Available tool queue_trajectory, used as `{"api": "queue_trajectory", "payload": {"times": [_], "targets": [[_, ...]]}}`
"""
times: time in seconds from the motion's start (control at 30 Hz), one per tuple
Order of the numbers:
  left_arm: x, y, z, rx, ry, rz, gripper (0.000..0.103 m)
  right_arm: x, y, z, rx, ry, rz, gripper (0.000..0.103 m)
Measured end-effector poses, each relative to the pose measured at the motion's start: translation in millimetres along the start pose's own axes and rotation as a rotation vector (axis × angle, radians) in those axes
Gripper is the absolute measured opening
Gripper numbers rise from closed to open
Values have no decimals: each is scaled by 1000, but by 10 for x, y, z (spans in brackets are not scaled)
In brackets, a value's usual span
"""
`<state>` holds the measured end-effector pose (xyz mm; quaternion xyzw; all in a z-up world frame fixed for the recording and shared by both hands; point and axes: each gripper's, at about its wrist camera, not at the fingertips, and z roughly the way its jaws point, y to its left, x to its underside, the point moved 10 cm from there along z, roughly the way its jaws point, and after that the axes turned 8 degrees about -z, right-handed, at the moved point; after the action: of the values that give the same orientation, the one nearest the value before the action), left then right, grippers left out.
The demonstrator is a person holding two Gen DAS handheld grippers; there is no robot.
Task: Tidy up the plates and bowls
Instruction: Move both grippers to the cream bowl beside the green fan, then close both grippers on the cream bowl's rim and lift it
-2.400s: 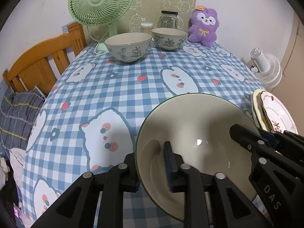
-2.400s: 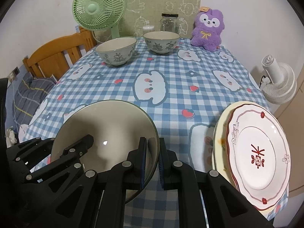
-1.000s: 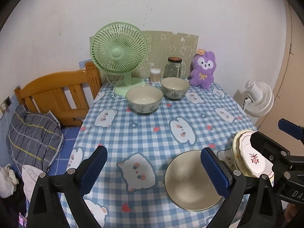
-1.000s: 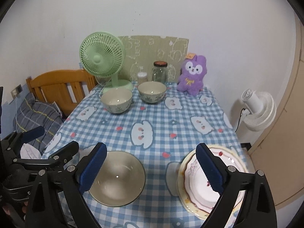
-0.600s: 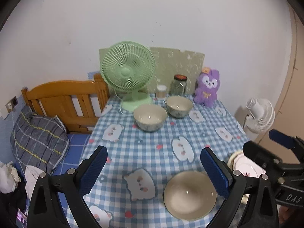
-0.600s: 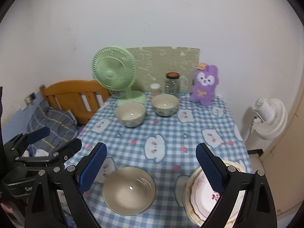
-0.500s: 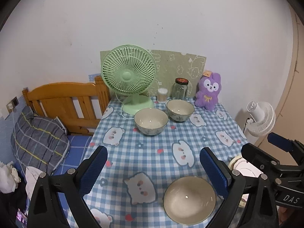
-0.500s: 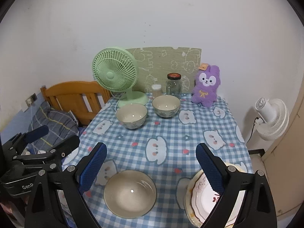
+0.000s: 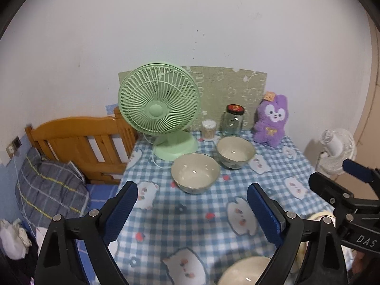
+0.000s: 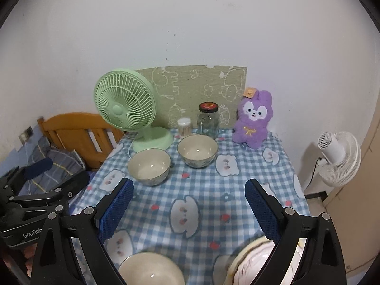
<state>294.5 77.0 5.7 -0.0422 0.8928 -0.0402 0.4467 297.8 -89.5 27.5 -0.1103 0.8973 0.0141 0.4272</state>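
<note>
- The left claw (image 9: pixel 192 213) stands wide with its jaws closing, nothing between them.
- The right claw (image 10: pixel 188 210) stands wide and empty.
- On the checked table (image 10: pixel 206 190), two bowls sit mid-frame: one (image 10: pixel 149 166) left, one (image 10: pixel 197 150) right.
- A third bowl (image 10: pixel 152 270) and stacked plates (image 10: pixel 247 263) lie at the bottom edge.

Table (image 10: pixel 239 190) in blue checked cloth. Far edge: green fan (image 10: pixel 133 111), cotton-swab tub (image 10: pixel 184 126), glass jar (image 10: pixel 208 118), purple plush (image 10: pixel 253 122). Two patterned bowls (image 10: pixel 149 166) (image 10: pixel 197 150) mid-table, plain bowl (image 10: pixel 152 269) and stacked plates (image 10: pixel 249 263) near edge.
</note>
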Motion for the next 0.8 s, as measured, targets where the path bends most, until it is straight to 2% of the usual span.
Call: {"api": "queue_trajectory", "payload": {"times": [0.27,0.43,0.57,0.7,0.8], "targets": [[-104,14,537,6,48,13,81,-120,49,578,-60,58,58,96],[-180,100,874,21,82,-13,78,-183,132,955,-86,108,91,89],[-222,175,1161,7,115,-18,72,-231,209,1320,-103,176,79,75],[-216,194,1419,17,161,-10,72,-203,256,1639,-121,234,76,64],[-208,206,1596,35,189,-17,67,-146,285,1866,-131,276,94,60]]}}
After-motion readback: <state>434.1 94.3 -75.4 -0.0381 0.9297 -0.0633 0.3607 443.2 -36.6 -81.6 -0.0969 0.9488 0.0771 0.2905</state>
